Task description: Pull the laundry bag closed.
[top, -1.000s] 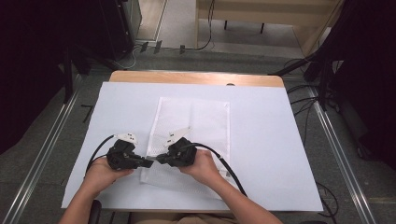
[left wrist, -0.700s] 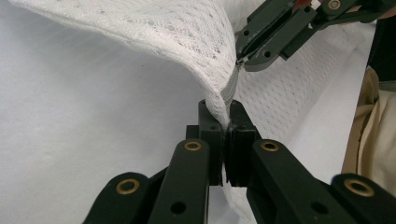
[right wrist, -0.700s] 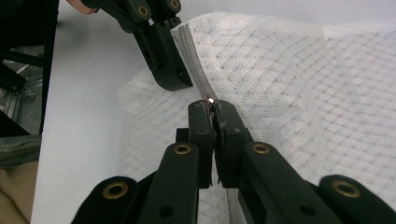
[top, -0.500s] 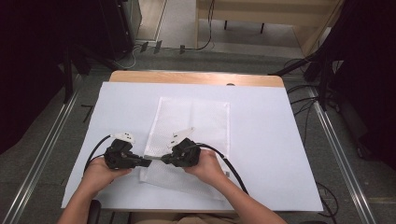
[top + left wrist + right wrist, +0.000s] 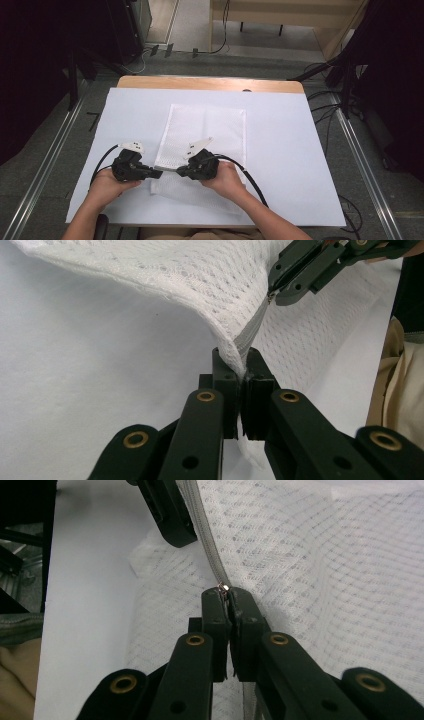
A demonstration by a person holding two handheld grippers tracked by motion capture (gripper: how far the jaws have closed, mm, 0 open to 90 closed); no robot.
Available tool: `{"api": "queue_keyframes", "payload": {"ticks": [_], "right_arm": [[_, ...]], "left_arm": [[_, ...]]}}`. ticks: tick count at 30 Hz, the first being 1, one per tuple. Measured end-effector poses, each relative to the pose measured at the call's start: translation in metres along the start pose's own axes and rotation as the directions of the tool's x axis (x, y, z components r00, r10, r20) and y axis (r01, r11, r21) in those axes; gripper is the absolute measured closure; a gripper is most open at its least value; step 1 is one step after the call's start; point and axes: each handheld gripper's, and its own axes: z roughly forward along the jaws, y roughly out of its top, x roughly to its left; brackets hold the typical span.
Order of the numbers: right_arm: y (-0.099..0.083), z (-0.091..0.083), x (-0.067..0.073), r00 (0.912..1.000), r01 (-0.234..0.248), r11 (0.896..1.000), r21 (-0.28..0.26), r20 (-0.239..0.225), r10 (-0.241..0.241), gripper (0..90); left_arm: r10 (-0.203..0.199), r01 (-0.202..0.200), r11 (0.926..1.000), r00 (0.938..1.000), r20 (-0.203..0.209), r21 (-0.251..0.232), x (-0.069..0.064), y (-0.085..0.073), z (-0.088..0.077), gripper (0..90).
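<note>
Here the mesh bag (image 5: 205, 131) lies mid-table, its near edge lifted at 6 o'clock. The left gripper (image 5: 238, 371) clamps the bag's end; the right gripper (image 5: 227, 598) pinches the zipper pull (image 5: 223, 586). Next, I judge, the pull must slide along the zipper (image 5: 251, 330) while the left anchors.

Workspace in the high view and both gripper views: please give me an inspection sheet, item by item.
Surface: white sheet over a wooden table.
Job's things: white mesh bag lies flat, near edge lifted; zipper along that edge, pull small and metal.
Clutter: nothing seen.
Grippers: left hand-held gripper shut on the bag's zipper end; right hand-held gripper shut on the zipper pull.
Cables: one black cable trails from the right gripper, another from the left.
Surroundings: grey floor, metal rails, loose cables right of the table.
</note>
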Motion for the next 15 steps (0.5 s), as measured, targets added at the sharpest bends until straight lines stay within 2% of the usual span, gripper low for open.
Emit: {"api": "queue_keyframes", "payload": {"ticks": [5,8,13,15], "right_arm": [[-0.0025,-0.0020,-0.0003,0.9999,-0.011,1.000,-0.007,-0.005,0.011,88.3],[-0.0040,-0.0033,-0.0007,1.0000,-0.009,1.000,-0.009,-0.001,0.009,88.3],[-0.0081,-0.0067,-0.0040,0.9994,-0.033,0.999,-0.011,0.000,0.033,88.3],[-0.0094,-0.0081,-0.0051,0.9996,-0.028,1.000,-0.015,0.004,0.028,88.3]], "left_arm": [[0.000,0.000,1.0000,1.0000,0.006,-0.005,-0.0007,0.0003,0.0010,88.0],[-0.006,0.007,0.9998,0.9997,0.024,-0.018,-0.0005,0.0001,0.0001,88.0],[-0.008,0.008,0.9999,0.9998,0.017,-0.010,-0.0002,0.0004,0.0006,88.0],[-0.012,0.012,0.9998,0.9998,0.013,-0.014,-0.0002,0.0003,-0.0002,88.0]]}}
